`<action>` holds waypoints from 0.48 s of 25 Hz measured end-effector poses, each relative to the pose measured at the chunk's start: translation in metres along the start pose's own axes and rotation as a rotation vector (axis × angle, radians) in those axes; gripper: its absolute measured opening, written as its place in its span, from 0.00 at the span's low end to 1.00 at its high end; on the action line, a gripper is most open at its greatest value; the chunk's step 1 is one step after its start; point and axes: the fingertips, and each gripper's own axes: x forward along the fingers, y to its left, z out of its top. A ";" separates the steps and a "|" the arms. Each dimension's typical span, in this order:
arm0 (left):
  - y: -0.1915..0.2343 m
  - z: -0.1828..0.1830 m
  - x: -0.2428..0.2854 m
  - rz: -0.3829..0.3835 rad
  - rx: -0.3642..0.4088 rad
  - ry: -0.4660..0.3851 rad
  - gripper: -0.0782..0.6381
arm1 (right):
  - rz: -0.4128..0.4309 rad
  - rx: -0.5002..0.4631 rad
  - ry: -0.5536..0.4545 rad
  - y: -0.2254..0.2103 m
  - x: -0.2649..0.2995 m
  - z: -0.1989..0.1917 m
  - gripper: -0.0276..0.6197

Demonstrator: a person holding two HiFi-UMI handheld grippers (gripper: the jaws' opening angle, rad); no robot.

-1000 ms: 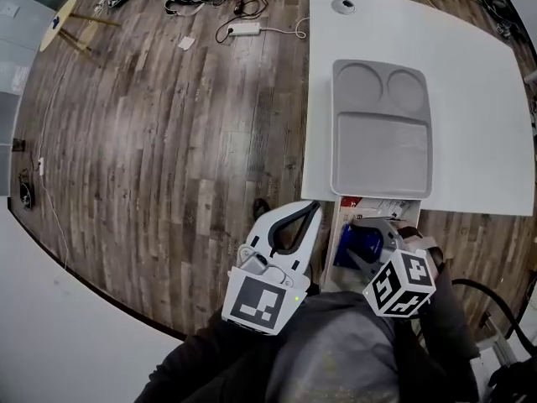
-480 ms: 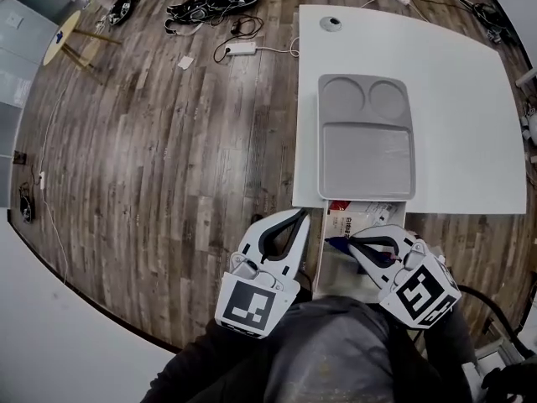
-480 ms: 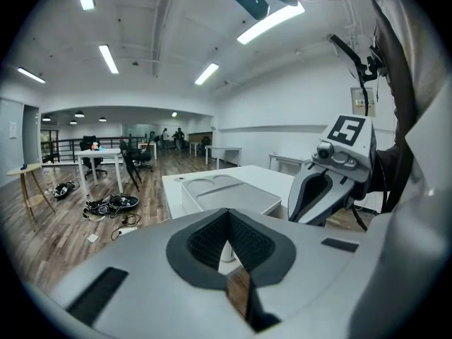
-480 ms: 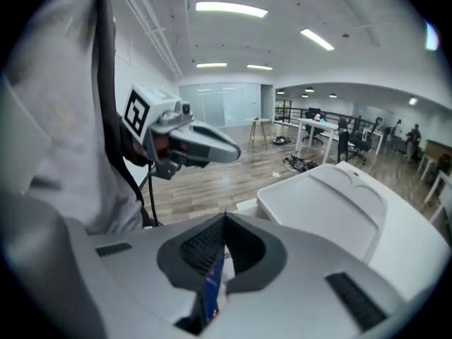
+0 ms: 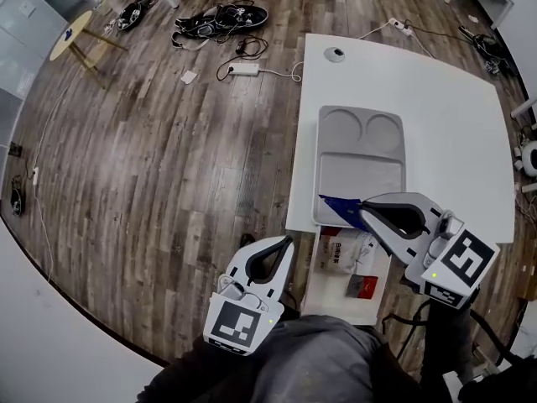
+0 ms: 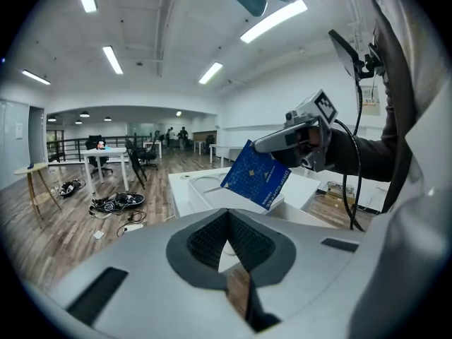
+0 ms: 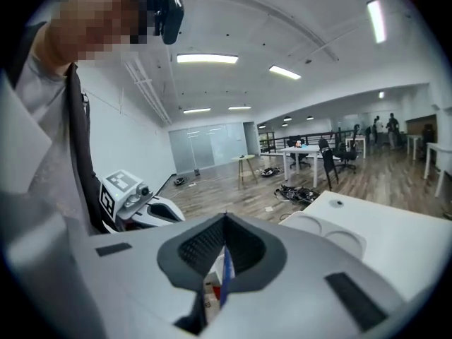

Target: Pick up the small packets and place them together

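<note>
My right gripper [image 5: 362, 211] is shut on a blue packet [image 5: 339, 207] and holds it in the air over the near edge of the grey tray [image 5: 359, 145]. In the left gripper view the blue packet [image 6: 256, 175] hangs tilted from the right gripper [image 6: 282, 138]. Only its thin edge [image 7: 223, 282] shows between the right gripper's jaws [image 7: 226, 219]. Below, an open white box [image 5: 323, 285] holds a white-and-red packet [image 5: 344, 247] and a small dark red packet [image 5: 362, 286]. My left gripper [image 5: 288, 240] is shut with nothing in it, left of the box.
The tray lies on a white table [image 5: 453, 116] bearing a small round object [image 5: 336, 54]. On the wooden floor are tangled cables [image 5: 220, 19], a power strip [image 5: 246, 70] and a round side table [image 5: 70, 34]. Desks and chairs [image 6: 113, 162] stand far off.
My right gripper has shut on the blue packet inside the box, lifted it out and carried it forward to the tray's near edge. The left gripper has hardly moved.
</note>
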 end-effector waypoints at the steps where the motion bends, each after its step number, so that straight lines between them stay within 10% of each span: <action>1: 0.002 0.000 -0.001 0.005 -0.004 0.001 0.09 | 0.001 0.012 -0.005 -0.006 0.002 0.002 0.05; 12: 0.020 -0.004 -0.001 0.044 -0.019 0.015 0.09 | -0.109 0.065 0.109 -0.081 0.039 -0.043 0.05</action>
